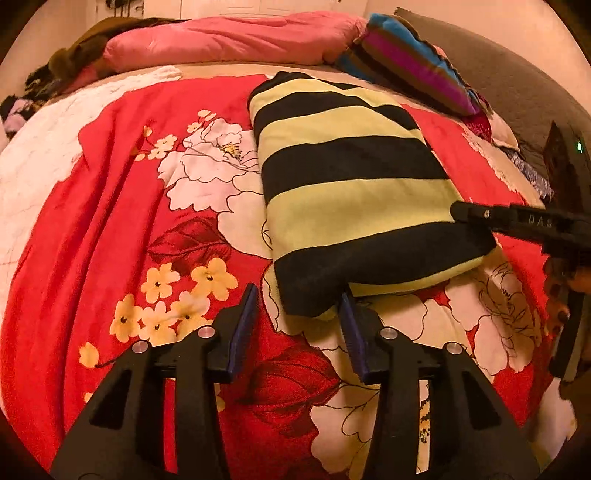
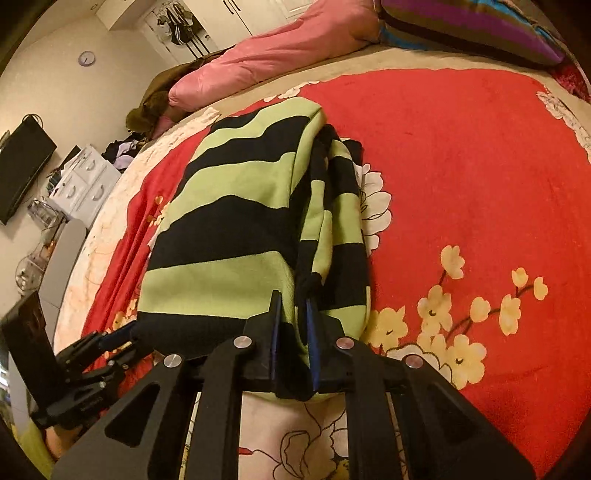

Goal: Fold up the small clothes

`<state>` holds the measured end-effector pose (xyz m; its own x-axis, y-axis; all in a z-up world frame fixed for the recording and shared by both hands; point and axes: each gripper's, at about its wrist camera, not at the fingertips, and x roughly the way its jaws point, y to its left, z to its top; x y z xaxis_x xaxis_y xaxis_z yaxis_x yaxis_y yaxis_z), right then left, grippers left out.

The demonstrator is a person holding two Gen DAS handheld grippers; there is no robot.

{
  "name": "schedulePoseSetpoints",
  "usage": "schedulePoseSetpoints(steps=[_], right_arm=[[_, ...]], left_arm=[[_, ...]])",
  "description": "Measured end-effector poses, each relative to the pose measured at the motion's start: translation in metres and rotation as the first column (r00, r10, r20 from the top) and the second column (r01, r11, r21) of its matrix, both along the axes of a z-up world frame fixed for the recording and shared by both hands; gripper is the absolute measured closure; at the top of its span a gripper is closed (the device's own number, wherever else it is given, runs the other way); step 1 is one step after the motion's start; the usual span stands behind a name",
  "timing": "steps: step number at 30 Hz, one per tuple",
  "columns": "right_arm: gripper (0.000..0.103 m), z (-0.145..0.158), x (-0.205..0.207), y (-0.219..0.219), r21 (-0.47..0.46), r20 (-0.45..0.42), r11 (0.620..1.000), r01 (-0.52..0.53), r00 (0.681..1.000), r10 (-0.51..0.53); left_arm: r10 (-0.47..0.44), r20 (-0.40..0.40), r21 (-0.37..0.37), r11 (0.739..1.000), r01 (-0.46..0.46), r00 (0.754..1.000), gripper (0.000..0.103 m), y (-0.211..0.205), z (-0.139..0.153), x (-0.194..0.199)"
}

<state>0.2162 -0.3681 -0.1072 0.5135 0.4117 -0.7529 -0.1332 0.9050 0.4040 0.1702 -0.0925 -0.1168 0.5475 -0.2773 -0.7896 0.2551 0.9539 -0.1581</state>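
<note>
A folded garment with black and pale green stripes point(image 1: 351, 162) point(image 2: 229, 229) lies on the red floral bedspread point(image 1: 129, 221) point(image 2: 461, 166). My left gripper point(image 1: 299, 290) stands open around the garment's near corner. Its right finger point(image 1: 351, 325) touches the fabric and its left finger point(image 1: 243, 325) stays apart from it. My right gripper point(image 2: 291, 297) is shut on the garment's bunched folded edge, with cloth pinched between the blue pads. In the left wrist view the right gripper point(image 1: 461, 212) reaches in from the right onto that edge. In the right wrist view the left gripper point(image 2: 122, 338) sits at the garment's lower left corner.
A pink quilt point(image 1: 229, 40) point(image 2: 280, 51) and a multicoloured striped pillow point(image 1: 406, 62) point(image 2: 480, 26) lie at the far end of the bed. A person's hand point(image 1: 561, 295) holds the right gripper. Beyond the bed's left edge are white drawers point(image 2: 85, 177) and a wall television point(image 2: 22, 170).
</note>
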Motion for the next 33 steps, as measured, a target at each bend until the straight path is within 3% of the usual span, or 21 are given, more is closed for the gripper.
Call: schedulePoseSetpoints(steps=[10,16,20,23,33], right_arm=[[0.082,0.017,-0.009,0.001,-0.022,0.009,1.0,0.019,1.0,-0.019],[0.079,0.04,-0.019,-0.004,-0.031,0.055,0.999,0.037,0.998,-0.035],[0.069,0.054,-0.015,-0.001,-0.006,0.086,1.0,0.029,0.996,-0.028],[0.069,0.06,-0.003,0.011,-0.004,0.101,1.0,0.003,0.995,-0.002],[0.069,0.042,0.035,0.051,-0.074,0.065,0.995,-0.068,0.995,0.072]], left_arm=[[0.03,0.039,-0.029,0.999,-0.029,0.999,0.065,0.01,0.019,-0.01],[0.074,0.103,-0.032,0.997,-0.071,0.992,0.055,0.02,0.033,-0.014],[0.074,0.092,-0.028,0.997,-0.072,0.993,0.051,0.018,0.028,-0.012],[0.058,0.092,-0.009,0.998,-0.057,0.994,0.051,0.013,0.025,-0.011],[0.025,0.085,0.019,0.999,-0.026,0.996,0.045,-0.002,0.013,-0.003]])
